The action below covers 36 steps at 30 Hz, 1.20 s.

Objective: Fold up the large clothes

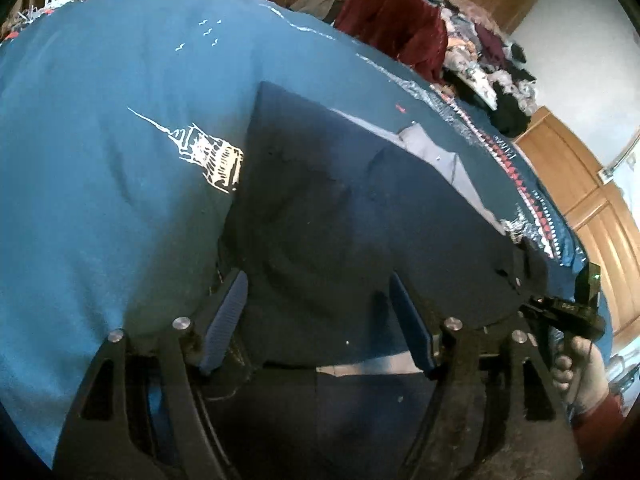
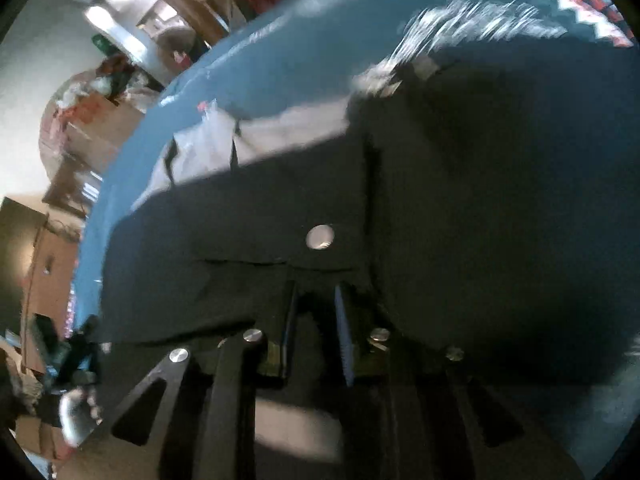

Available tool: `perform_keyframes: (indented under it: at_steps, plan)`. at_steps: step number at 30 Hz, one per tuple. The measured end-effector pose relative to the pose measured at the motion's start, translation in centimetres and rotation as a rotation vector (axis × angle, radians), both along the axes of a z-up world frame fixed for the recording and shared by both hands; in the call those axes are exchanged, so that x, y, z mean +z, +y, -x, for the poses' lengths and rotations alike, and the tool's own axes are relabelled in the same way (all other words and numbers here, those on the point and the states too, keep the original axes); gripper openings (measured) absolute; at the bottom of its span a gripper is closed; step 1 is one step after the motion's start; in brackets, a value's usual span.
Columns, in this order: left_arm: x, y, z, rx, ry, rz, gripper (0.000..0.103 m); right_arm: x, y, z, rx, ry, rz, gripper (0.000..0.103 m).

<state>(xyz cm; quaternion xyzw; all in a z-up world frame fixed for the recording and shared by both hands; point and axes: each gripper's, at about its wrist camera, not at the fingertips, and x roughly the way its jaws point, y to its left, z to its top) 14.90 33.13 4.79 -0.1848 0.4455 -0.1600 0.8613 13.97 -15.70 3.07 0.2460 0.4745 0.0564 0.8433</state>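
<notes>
Blue printed cloth [image 1: 100,152] covered whole surface. Dark navy garment [image 1: 320,208] lay flat near its front edge, grey lining showing along far side, silver snap [image 2: 320,236] near hem. Left gripper [image 1: 320,320] stood wide, straddling hem, gripping nothing. Right gripper [image 2: 316,332] stood narrow at hem; hold on cloth unclear. Judged step: taking hem. Next move: pinch both points, lift, carry hem toward far side.

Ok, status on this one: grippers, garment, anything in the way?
Left gripper open over the dark garment. Right gripper nearly shut at its edge; grip unclear. Garment lies on blue printed cloth. Nothing obstructing.
</notes>
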Motion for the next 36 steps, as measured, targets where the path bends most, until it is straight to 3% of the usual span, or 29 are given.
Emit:
perform_keyframes:
  at_steps: [2,4,6,10,15,20,27,29,32,33,36]
  plan:
    - [0.0,0.4,-0.1,0.003,0.000,0.031,0.073,2.8,-4.1,2.6,-0.055,-0.072,0.001,0.041]
    - [-0.1,0.3,-0.3,-0.004,-0.004,0.018,0.076,5.2,-10.8,5.6,-0.169,-0.119,-0.013,0.063]
    - [-0.2,0.1,-0.2,-0.013,-0.008,-0.001,0.078,6.5,-18.5,8.5,-0.326,-0.141,-0.001,0.074]
    - [0.0,-1.1,-0.2,-0.024,-0.013,0.002,0.081,5.9,-31.1,11.7,-0.575,-0.091,-0.007,0.074]
    - [0.5,-0.9,-0.1,-0.022,-0.015,0.012,0.082,3.5,-38.9,11.6,-0.664,-0.078,-0.129,0.074]
    - [0.6,-1.0,0.0,-0.022,-0.014,0.012,0.083,1.6,-40.5,9.1,-0.646,-0.037,-0.084,0.073]
    - [0.6,-0.9,0.1,-0.022,-0.013,0.011,0.083,1.1,-41.7,6.9,-0.610,-0.075,-0.030,0.071]
    - [0.6,-0.9,0.1,-0.022,-0.013,0.009,0.083,0.5,-41.5,5.9,-0.588,-0.062,-0.015,0.065]
    - [0.6,-0.8,0.2,-0.022,-0.012,0.002,0.083,0.2,-40.7,5.1,-0.577,-0.042,0.006,0.021]
    - [0.6,-0.9,0.2,-0.021,-0.013,-0.001,0.083,1.0,-39.9,5.3,-0.570,-0.065,0.007,0.015]
    - [0.7,-0.8,0.2,-0.019,-0.017,0.002,0.083,6.2,-34.1,5.2,-0.458,-0.204,0.024,0.015]
